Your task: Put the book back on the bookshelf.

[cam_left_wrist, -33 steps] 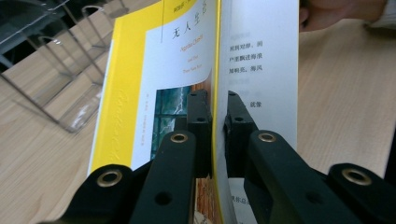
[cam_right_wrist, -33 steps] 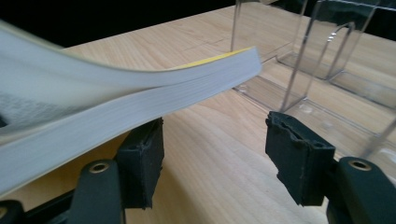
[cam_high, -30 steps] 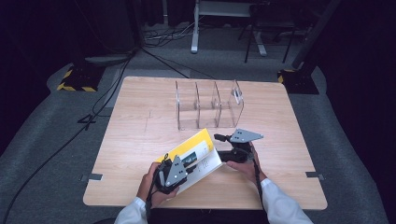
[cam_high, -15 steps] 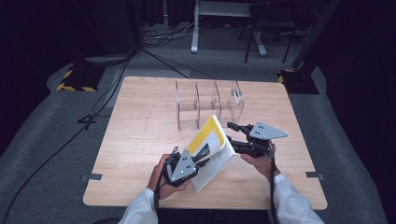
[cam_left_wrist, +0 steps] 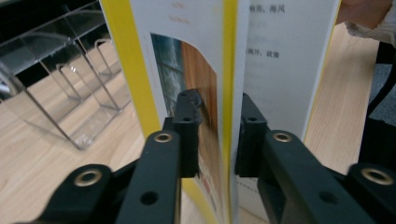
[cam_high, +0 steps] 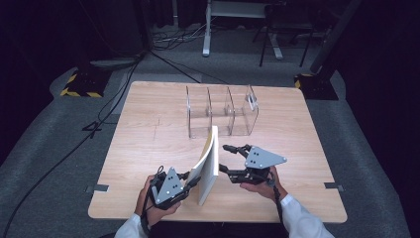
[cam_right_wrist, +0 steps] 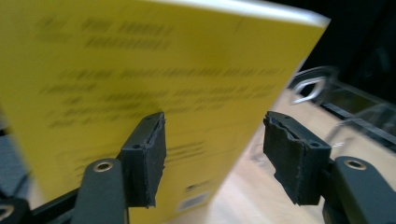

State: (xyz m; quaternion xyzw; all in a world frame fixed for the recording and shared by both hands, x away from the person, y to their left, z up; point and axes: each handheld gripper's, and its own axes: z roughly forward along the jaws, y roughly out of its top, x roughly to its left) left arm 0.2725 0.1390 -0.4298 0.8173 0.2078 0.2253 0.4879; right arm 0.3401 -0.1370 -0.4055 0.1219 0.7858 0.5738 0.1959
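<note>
The left tool (cam_high: 190, 182) points right, jaws set narrowly after just opening a little. The right tool (cam_high: 224, 157) points left, jaws spread wide, having just opened.

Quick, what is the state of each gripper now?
Left gripper: jaws around the book's edge, just been opening; a small gap shows at each pad.
Right gripper: open, holding nothing, beside the book.

Book (cam_high: 209, 163) upright on table (cam_high: 148, 148), seemingly just before divider rack (cam_high: 220, 111), between both grippers.
</note>
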